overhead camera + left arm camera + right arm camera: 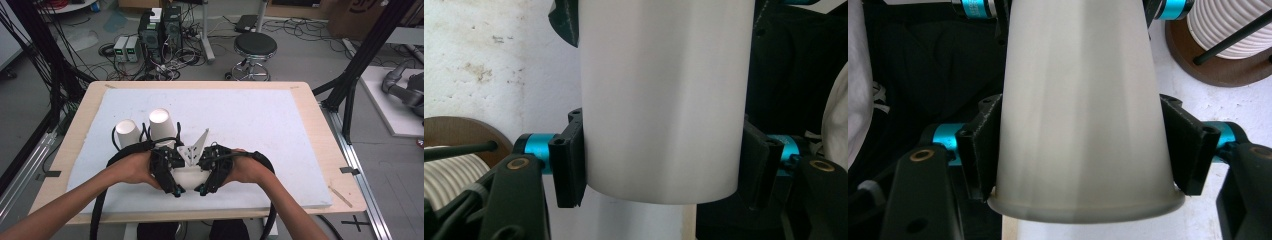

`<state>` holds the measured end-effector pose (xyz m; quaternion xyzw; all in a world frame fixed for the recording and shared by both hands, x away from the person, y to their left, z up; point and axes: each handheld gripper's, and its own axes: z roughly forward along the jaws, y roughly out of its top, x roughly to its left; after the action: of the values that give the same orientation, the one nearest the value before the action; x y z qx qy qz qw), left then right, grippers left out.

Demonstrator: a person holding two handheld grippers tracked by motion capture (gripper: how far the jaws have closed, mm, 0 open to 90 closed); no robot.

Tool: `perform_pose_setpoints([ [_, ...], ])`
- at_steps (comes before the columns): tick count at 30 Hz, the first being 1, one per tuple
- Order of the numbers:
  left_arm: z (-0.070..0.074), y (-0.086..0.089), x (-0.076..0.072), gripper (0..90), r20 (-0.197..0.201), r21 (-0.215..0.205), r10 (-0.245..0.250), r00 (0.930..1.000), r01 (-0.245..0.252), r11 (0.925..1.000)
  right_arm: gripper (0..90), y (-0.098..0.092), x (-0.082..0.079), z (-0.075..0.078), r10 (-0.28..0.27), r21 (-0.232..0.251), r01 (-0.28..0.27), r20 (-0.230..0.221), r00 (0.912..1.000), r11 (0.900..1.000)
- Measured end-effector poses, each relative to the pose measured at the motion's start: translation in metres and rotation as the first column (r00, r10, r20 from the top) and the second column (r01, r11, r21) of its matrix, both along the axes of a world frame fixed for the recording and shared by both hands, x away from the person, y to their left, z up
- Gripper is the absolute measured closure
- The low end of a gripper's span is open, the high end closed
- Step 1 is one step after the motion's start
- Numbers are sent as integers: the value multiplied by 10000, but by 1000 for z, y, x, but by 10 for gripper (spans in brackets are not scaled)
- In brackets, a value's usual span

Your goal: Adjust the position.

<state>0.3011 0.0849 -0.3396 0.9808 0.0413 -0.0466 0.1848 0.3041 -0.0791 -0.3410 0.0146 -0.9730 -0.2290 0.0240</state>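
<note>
A white paper cup lies on its side between my two grippers, just above the white board near the table's front edge. My left gripper is shut on it; in the left gripper view its black pads press both sides of the cup, my left gripper close to one end of it. My right gripper is shut on the same cup from the opposite side, my right gripper just behind the rolled rim. Two more white cups stand upside down behind my left hand.
A white foam board covers the wooden table. A ribbed white object on a brown round base sits close beside the grippers. Beyond the table stand a stool and computer boxes with cables.
</note>
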Motion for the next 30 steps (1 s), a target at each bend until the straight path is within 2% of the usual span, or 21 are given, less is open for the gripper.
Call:
perform_pose_setpoints([
  [7, 0, 0, 0, 354, 26, 125, 20, 10000, -20, 9999, 284, 1, 0, -1, 39, 5, -39, -27, 10000, 10000],
  [8, -2, -1, -3, 355, -65, -180, 461, 9989, -462, 9988, 283, 1, 1, -1, 42, -10, -42, -5, 10000, 10000],
  [11, -2, -1, -4, 354, -75, -169, 424, 9991, -426, 9990, 250, 1, 1, -1, 52, 56, -52, -62, 10000, 10000],
  [12, 0, 0, -2, 354, 3, 27, 183, 9998, -183, 9998, 232, 1, 1, -1, 25, 68, -24, -112, 9999, 10000],
  [13, 0, 0, -1, 354, -52, 57, 118, 9999, -118, 9999, 188, 0, 2, -1, -53, 252, 57, -155, 9999, 9997],
  [15, 0, 0, 0, 354, 34, -39, 178, 9998, -178, 9998, 183, -1, 2, -1, -43, 548, 56, -229, 9997, 9985],
  [16, -1, 1, -1, 353, -84, -54, 293, 9995, -293, 9996, 183, -1, 2, -2, -32, 610, 48, -263, 9996, 9981],
  [18, -1, 1, -1, 353, 5, -54, 363, 9993, -363, 9993, 183, -1, 2, -3, -48, 612, 61, -207, 9998, 9981],
  [19, -1, 1, -1, 353, -91, -27, 303, 9995, -303, 9995, 183, -1, 3, -3, -56, 626, 70, -221, 9997, 9980],
  [21, -1, 1, -1, 353, 41, 27, 232, 9997, -232, 9997, 183, -2, 3, -2, -67, 708, 82, -212, 9998, 9975],
  [22, -1, 1, -1, 353, -28, 66, 290, 9996, -290, 9996, 183, -2, 3, -1, -77, 811, 91, -180, 9998, 9967],
  [24, -1, 0, -3, 353, 183, 67, 283, 9994, -284, 9996, 183, -2, 4, 1, -50, 1076, 68, -166, 9999, 9942],
  [27, -4, -2, -5, 352, 121, -55, 256, 9996, -255, 9997, 183, -5, 3, 8, -80, 1409, 112, -233, 9997, 9900],
  [28, -7, -2, -6, 352, -49, -175, 331, 9994, -332, 9993, 183, -6, 3, 10, -100, 1534, 133, -225, 9997, 9881],
  [30, -11, -1, -7, 352, 18, -145, 332, 9994, -332, 9993, 183, -9, 4, 16, -124, 1855, 157, -187, 9997, 9825],
])
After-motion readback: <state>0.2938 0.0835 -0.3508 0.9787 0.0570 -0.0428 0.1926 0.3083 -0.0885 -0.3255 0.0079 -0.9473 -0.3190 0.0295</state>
